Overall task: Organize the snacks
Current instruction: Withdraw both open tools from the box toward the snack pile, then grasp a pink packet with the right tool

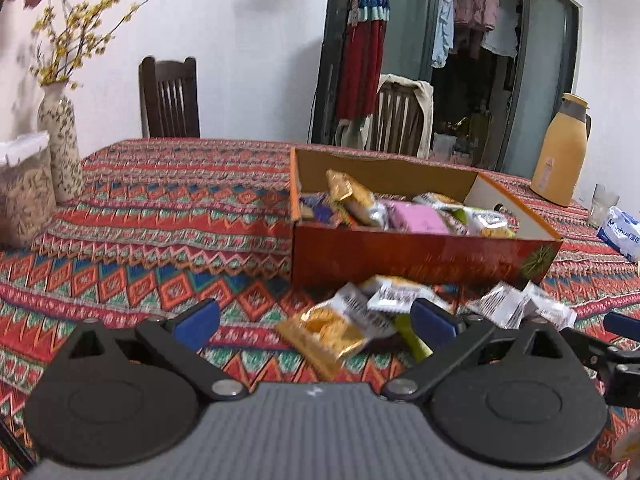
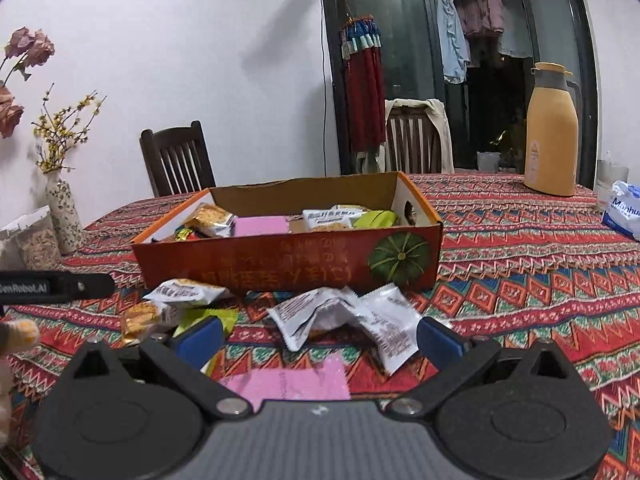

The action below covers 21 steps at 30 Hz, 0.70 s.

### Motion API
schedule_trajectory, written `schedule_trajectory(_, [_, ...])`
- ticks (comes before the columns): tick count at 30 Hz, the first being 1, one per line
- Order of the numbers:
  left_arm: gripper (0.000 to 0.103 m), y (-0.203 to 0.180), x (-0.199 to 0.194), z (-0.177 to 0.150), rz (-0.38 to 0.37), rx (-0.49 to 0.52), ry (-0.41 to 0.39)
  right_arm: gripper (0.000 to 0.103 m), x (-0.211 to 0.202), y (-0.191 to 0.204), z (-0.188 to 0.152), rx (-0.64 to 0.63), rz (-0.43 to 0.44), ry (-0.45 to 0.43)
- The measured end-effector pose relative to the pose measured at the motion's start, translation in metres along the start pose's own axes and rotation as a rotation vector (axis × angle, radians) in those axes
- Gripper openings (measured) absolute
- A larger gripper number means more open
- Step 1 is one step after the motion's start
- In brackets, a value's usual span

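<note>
Snack packets are lying loose on the patterned tablecloth (image 2: 520, 280) just in front of the orange cardboard box (image 2: 288, 264), which is already holding several packets. The right gripper (image 2: 320, 340) is hovering low with its jaws spread wide and nothing between them. Directly ahead of it are lying two silver-white packets (image 2: 344, 320), crumpled together and touching, their long axes running roughly across the gap between the fingers. A pink packet (image 2: 288, 384) is sitting closer still, partly hidden under the gripper body.

The left gripper (image 1: 316, 320) is likewise standing open and empty. A gold packet (image 1: 324, 336) is lying between its fingers and slightly ahead, angled diagonally, with a white printed packet (image 1: 396, 294) and a green one (image 1: 412, 340) overlapping it just beyond.

Judging by position, each hand is nearest its own cluster; the left seems best placed for the gold packet. The box's near wall is standing between the packets and their likely destination, so a lift over it would be needed. A yellow thermos (image 2: 552, 132), a vase (image 1: 60, 144) and a tissue pack (image 2: 624, 216) are standing well apart.
</note>
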<state>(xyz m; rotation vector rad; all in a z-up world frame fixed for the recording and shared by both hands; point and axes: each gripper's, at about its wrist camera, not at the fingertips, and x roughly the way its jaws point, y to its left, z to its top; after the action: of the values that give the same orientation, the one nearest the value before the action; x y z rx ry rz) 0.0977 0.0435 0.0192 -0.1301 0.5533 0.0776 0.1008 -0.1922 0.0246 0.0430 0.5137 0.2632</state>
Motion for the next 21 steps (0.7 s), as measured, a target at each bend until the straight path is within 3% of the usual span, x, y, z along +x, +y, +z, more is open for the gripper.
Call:
schedule_trajectory(6, [0.103, 0.019, 0.004, -0.013, 0.004, -0.041, 0.03, 0.103, 0.009, 0.01, -0.01, -0.018, -0.014, 0.074])
schedule_trajectory(14, [0.103, 0.024, 0.011, -0.02, -0.011, -0.052, 0.03, 0.087, 0.027, 0.019, -0.02, -0.026, -0.028, 0.177])
schedule_trajectory(21, [0.103, 0.026, 0.016, -0.021, -0.039, -0.069, 0.043, 0.092, 0.033, 0.032, -0.029, -0.099, -0.042, 0.175])
